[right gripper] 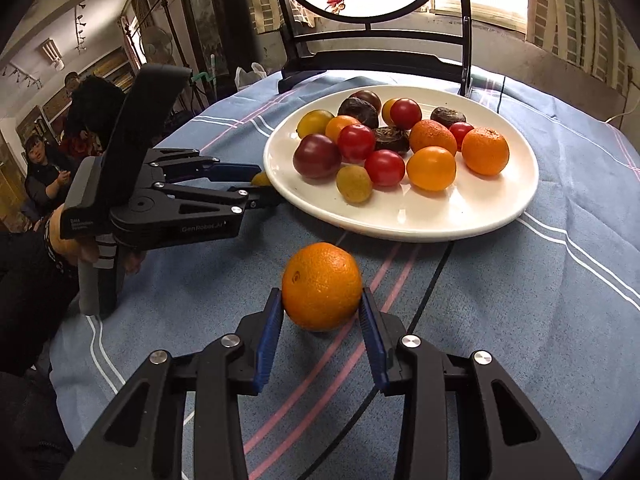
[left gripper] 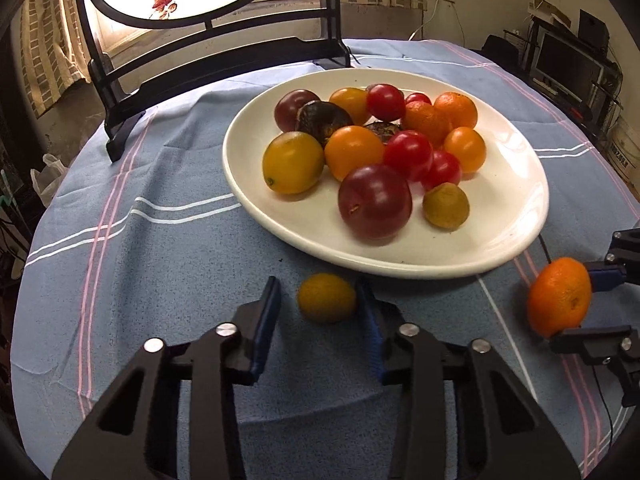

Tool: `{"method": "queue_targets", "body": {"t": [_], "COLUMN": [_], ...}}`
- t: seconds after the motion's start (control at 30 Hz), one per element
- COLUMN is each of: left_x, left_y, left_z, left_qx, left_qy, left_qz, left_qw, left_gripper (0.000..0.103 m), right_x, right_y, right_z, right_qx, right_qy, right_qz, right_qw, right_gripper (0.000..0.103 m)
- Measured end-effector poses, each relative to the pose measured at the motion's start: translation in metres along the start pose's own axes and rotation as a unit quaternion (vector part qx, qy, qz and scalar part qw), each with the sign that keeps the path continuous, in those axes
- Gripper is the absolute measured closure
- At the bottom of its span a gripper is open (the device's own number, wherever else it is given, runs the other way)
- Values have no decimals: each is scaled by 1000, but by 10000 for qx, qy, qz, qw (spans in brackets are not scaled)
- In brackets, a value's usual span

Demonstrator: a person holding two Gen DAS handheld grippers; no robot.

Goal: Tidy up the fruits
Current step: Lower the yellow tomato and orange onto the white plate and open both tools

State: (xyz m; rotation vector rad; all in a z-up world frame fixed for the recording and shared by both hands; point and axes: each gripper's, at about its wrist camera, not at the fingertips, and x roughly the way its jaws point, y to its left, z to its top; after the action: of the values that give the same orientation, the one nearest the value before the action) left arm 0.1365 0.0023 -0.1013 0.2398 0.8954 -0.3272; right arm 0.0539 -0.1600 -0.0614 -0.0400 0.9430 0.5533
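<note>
A white plate (left gripper: pixel 500 240) (right gripper: pixel 440 224) holds several fruits: oranges, red tomatoes, dark plums and yellow ones. Just in front of its near rim, a small yellow-green fruit (left gripper: pixel 326 298) (right gripper: pixel 261 178) lies on the blue cloth between the pads of my left gripper (left gripper: pixel 320 296) (right gripper: pixel 264 184), which is shut on it. To the right, an orange (right gripper: pixel 322 286) (left gripper: pixel 558 296) rests on the cloth, and my right gripper (right gripper: pixel 320 298) (left gripper: pixel 580 306) is shut on it, both blue pads against its sides.
A black stand with a round screen (left gripper: pixel 224 60) (right gripper: pixel 360 52) rises behind the plate. A thin black cable (right gripper: pixel 432 280) runs across the striped cloth near the orange. People (right gripper: pixel 44 168) sit in the background at left. The round table's edge curves close on both sides.
</note>
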Motion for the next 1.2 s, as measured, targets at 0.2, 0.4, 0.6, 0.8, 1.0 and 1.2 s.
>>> {"method": "queue_targets", "body": {"t": [0.2, 0.4, 0.6, 0.8, 1.0, 1.2], "left_x": [-29, -71, -89, -71, -42, -25], "left_y": [-1, -4, -21, -33, -28, -24], "left_z": [-12, 9, 61, 88, 96, 98], "left_qx": [31, -45, -259, -334, -476, -498], "left_qy": [-97, -653, -1250, -1297, -1035, -891], "left_qz": [-24, 119, 430, 767, 772, 816], "left_qw": [9999, 9978, 9909, 9880, 9905, 9914], "left_gripper": [75, 75, 75, 75, 75, 75], "right_x": [-10, -40, -74, -73, -56, -38], "right_y": [2, 7, 1, -22, -33, -39], "right_z": [-6, 8, 55, 89, 103, 107], "right_qx": [-40, -254, -218, 56, 152, 227], "right_qy": [-19, -369, -1169, -1542, -1460, -1312], "right_qz": [26, -145, -383, -604, -586, -606], "right_qw": [10000, 9989, 9922, 9862, 9874, 9892], "right_gripper": [64, 64, 64, 64, 64, 64]}}
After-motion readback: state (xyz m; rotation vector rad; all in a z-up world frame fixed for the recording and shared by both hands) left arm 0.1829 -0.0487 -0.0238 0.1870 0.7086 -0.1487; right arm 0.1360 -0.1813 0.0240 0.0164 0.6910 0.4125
